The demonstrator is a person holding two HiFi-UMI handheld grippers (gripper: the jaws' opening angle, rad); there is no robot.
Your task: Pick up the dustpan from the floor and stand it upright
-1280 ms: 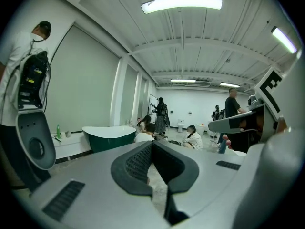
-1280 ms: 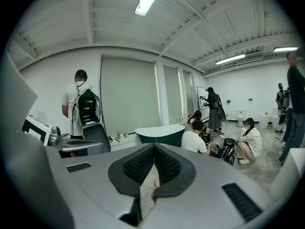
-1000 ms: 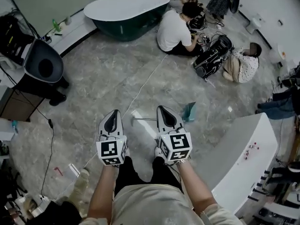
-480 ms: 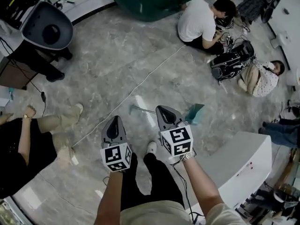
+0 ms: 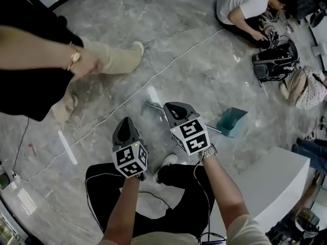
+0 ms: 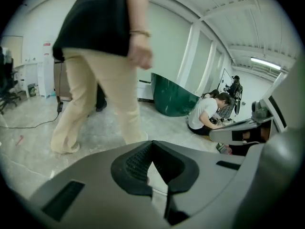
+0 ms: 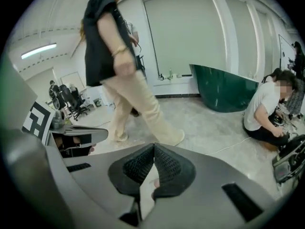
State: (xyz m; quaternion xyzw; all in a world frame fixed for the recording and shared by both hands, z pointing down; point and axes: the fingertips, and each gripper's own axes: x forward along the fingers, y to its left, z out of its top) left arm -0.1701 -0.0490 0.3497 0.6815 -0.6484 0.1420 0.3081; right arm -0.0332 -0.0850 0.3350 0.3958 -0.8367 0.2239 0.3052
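The teal dustpan (image 5: 232,121) lies on the grey marble floor, and its thin metal handle (image 5: 152,106) runs to the left. My right gripper (image 5: 172,107) hangs above the handle's middle, jaws shut with nothing between them; the same shows in the right gripper view (image 7: 153,147). My left gripper (image 5: 125,122) is to the left of it and nearer to me, beside the handle's end. Its jaws (image 6: 152,143) also meet at the tips and hold nothing. Neither gripper touches the dustpan.
A person in a black top and beige trousers (image 5: 110,60) walks close by at the upper left. A white cable (image 5: 168,65) crosses the floor. Another person (image 5: 245,4) sits by a black bag (image 5: 273,60). A white counter (image 5: 271,177) stands at the right, and my white shoe (image 5: 166,161) is below.
Both grippers have come down towards the floor and the dustpan handle, still shut. The head view has dropped with them. A walking person has come into view at the left.
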